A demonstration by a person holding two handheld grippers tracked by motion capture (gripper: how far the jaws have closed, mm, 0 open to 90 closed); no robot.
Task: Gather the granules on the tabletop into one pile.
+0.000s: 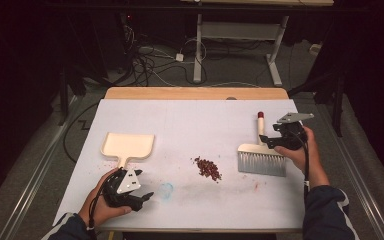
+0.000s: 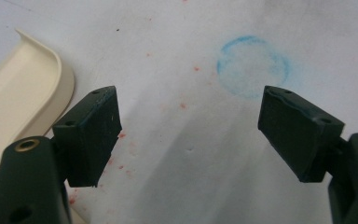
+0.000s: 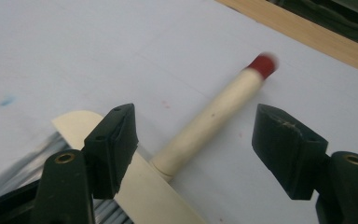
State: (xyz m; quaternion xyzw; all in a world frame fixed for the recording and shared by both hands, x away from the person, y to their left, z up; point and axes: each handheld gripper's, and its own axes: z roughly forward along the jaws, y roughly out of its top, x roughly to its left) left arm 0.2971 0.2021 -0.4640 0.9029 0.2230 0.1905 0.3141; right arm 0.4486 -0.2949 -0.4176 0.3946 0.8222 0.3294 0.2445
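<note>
Cream-handled, red-tipped hand brush (image 3: 214,126) lies flat on the white tabletop (image 1: 205,125) between my right gripper's (image 3: 193,140) wide-apart jaws, so I'd centre on its handle before closing, left gripper (image 2: 189,135) gaping empty beside the cream plastic dustpan (image 1: 128,145).

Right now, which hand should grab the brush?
The right. The right gripper is open with its jaws either side of the brush handle; the left gripper sits near the dustpan.
</note>
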